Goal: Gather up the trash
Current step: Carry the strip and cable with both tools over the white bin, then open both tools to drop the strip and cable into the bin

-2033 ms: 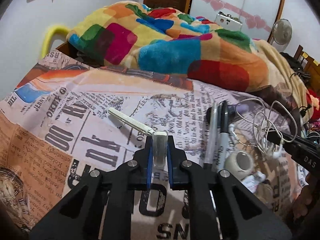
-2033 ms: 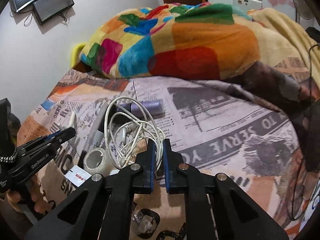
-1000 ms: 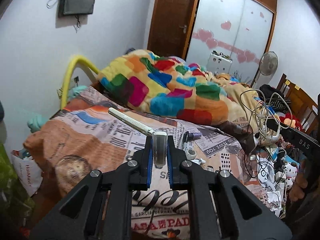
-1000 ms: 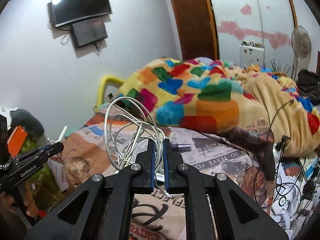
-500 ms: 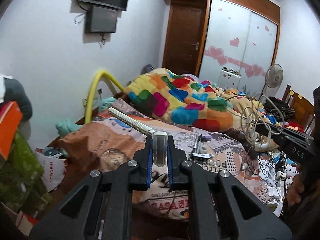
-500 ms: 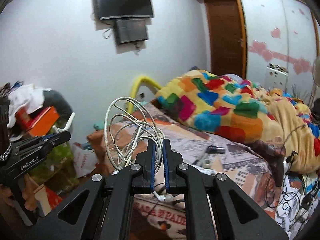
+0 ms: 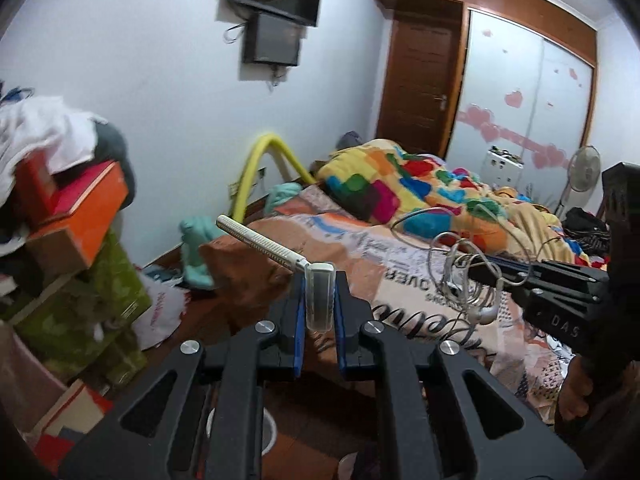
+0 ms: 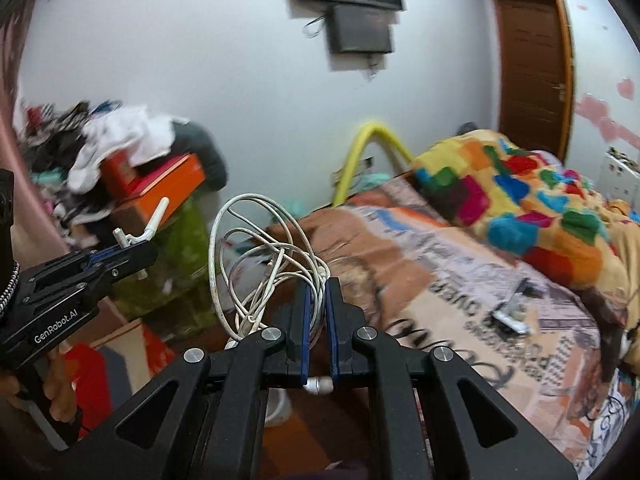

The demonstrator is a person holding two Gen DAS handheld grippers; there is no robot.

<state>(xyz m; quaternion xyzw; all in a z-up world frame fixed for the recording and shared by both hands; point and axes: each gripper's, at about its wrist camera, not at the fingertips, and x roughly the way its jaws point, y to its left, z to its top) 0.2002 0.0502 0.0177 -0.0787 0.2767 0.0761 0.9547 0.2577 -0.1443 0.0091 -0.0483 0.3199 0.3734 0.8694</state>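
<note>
Razor [image 7: 276, 254] in left gripper [image 7: 319, 304], cable tangle [image 8: 264, 264] in right gripper [image 8: 316, 304], bed [image 7: 400, 264] beyond

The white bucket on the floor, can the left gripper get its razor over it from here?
Probably yes: the white bucket sits on the floor just below the left gripper, which is shut on the razor, with nothing visible between.

Blanket [image 7: 404, 184]: patchwork of yellow, red, blue, green, orange blocks. Bedsheet [image 7: 400, 264]: newsprint lettering, orange and tan panels. Box [image 7: 80, 216] at 9 o'clock: orange, red top. Cable bundle [image 8: 264, 264]: white. Razor [image 7: 280, 256]: white, perhaps translucent head. Gripper pads: blue.
</note>
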